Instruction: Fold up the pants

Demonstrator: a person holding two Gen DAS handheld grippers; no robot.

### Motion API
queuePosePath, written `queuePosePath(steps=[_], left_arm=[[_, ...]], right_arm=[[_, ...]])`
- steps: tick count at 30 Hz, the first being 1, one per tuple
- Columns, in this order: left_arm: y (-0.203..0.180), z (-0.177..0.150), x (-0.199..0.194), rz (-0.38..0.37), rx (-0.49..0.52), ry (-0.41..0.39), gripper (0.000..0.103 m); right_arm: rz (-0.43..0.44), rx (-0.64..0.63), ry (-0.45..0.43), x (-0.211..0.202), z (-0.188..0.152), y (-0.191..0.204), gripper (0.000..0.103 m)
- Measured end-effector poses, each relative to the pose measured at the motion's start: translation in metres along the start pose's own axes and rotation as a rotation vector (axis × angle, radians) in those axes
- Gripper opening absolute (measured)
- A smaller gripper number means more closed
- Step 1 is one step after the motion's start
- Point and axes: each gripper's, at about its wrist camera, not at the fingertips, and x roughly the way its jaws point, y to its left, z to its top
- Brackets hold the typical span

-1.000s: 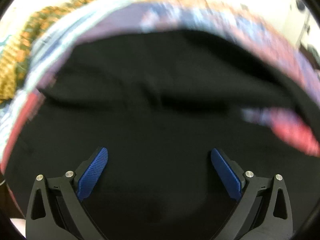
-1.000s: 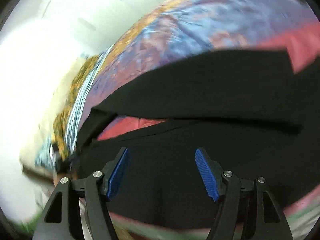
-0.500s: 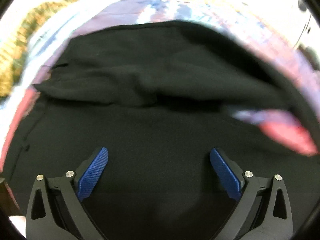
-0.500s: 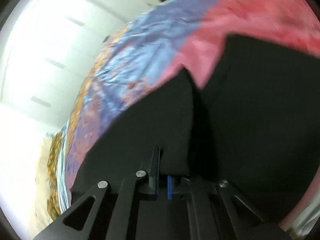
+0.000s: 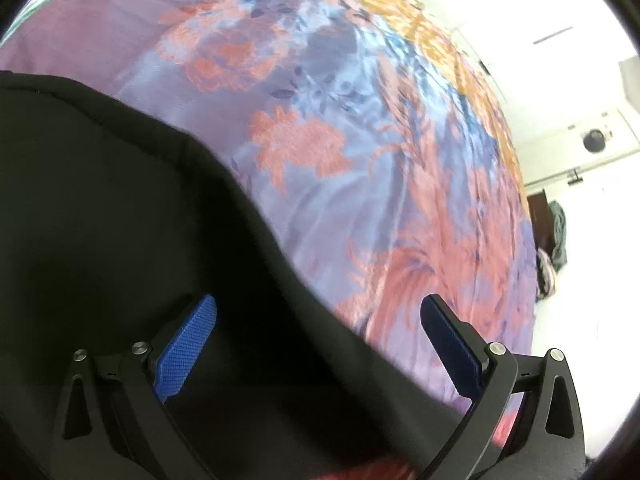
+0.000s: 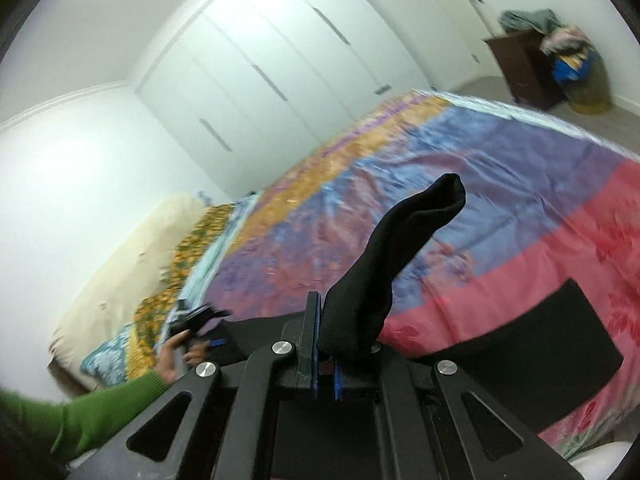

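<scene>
Right tool clenched on black fabric pants, grip point hidden behind bunched cloth at lower centre. Left tool released above pants and floral satin bedspread, lower left lost in black. No readable writing.

- The pants lie on the bed, near its front edge.
- The wardrobe stands behind the bed.
- A basket sits beyond the bed's far right corner.
</scene>
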Motion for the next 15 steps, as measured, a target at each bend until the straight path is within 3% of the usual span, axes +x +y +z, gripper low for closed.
queuePosePath(steps=[1, 2, 3, 4, 5, 6, 8, 11, 15], left_arm=[[0.000, 0.003, 0.001, 0.003, 0.000, -0.001, 0.101], [0.001, 0.003, 0.004, 0.002, 0.009, -0.005, 0.093], [0.001, 0.001, 0.003, 0.005, 0.017, -0.006, 0.075], [0.003, 0.000, 0.003, 0.021, 0.022, -0.002, 0.062], [0.007, 0.000, 0.001, 0.048, 0.019, -0.005, 0.023], [0.012, -0.004, -0.005, 0.036, 0.008, -0.016, 0.007], [0.022, -0.014, -0.031, -0.059, -0.014, -0.070, 0.007], [0.023, -0.032, -0.086, -0.126, 0.048, -0.150, 0.006], [0.027, -0.067, -0.159, -0.150, 0.140, -0.251, 0.006]], right_arm=[[0.025, -0.005, -0.001, -0.008, 0.001, 0.002, 0.005], [0.042, -0.005, 0.000, -0.011, 0.004, 0.002, 0.005], [0.055, -0.002, 0.001, -0.015, 0.005, 0.002, 0.005], [0.068, 0.003, 0.004, -0.019, 0.005, -0.001, 0.005], [0.073, 0.007, 0.009, -0.021, 0.006, -0.006, 0.005], [0.066, 0.006, 0.018, -0.020, 0.005, -0.011, 0.005], [0.001, 0.003, 0.051, -0.012, 0.002, -0.022, 0.005], [-0.095, 0.006, 0.085, 0.007, -0.002, -0.047, 0.005], [-0.125, 0.069, 0.099, 0.031, 0.002, -0.076, 0.005]])
